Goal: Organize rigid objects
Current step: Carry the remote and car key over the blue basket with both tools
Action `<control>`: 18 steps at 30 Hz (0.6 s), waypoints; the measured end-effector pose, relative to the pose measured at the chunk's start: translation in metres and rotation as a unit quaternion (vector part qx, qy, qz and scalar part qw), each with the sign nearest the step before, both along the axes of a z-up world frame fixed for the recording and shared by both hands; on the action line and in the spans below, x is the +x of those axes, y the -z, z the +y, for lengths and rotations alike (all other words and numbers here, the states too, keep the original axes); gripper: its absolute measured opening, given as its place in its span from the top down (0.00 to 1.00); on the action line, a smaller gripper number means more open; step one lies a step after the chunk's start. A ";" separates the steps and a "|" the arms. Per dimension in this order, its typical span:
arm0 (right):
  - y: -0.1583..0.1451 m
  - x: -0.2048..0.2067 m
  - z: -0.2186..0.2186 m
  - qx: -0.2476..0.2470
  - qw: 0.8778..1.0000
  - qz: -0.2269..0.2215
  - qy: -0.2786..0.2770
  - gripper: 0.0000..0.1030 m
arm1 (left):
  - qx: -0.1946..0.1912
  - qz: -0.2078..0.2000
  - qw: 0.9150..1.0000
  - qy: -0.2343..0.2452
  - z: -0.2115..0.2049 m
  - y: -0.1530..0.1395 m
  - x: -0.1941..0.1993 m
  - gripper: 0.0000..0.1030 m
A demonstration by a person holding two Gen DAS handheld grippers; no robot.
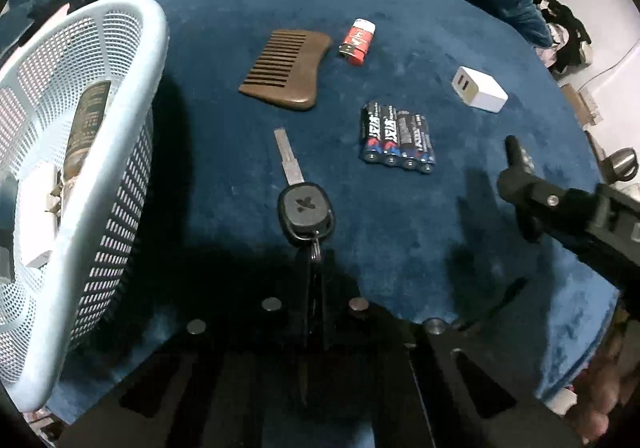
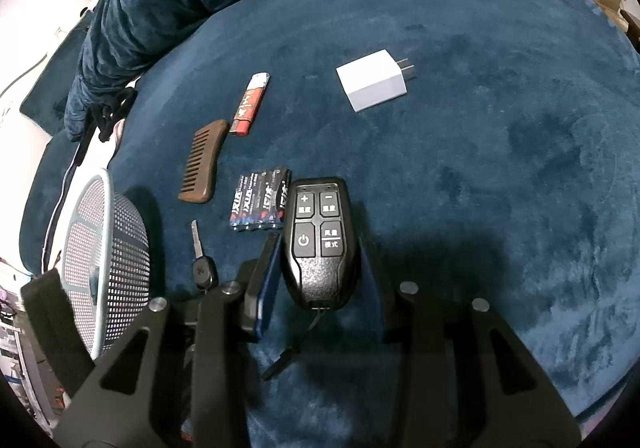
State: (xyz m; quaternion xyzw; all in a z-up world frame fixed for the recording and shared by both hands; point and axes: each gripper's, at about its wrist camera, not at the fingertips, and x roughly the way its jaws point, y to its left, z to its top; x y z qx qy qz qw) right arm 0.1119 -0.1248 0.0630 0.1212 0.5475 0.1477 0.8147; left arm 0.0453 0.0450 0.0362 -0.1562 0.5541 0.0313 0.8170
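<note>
My right gripper [image 2: 318, 248] is shut on a black remote [image 2: 318, 240] with four buttons and holds it above the blue table. My left gripper [image 1: 314, 288] is shut, fingers pressed together just behind the car key [image 1: 306, 210]. A wooden comb [image 1: 286, 70], a red lighter [image 1: 357, 42], a pack of batteries [image 1: 398, 138] and a white charger [image 1: 480, 90] lie further out. All show in the right wrist view too: comb [image 2: 202, 164], lighter [image 2: 250, 104], batteries [image 2: 260, 204], charger [image 2: 372, 80], key [image 2: 202, 264].
A light blue perforated basket [image 1: 132, 152] stands at the left edge with a brown bottle [image 1: 86, 124] and a white box inside; it also shows in the right wrist view [image 2: 108, 248]. A blue blanket [image 2: 160, 0] is heaped behind the table.
</note>
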 end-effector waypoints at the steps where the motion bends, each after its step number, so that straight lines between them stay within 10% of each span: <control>1: 0.000 0.000 0.000 0.001 1.000 0.001 0.001 0.63 | -0.008 -0.004 1.000 -0.002 0.003 -0.003 -0.002 0.98; 18: -0.029 -0.031 0.010 0.022 0.999 -0.049 -0.004 0.63 | -0.004 -0.125 0.992 -0.005 0.019 -0.112 -0.039 0.98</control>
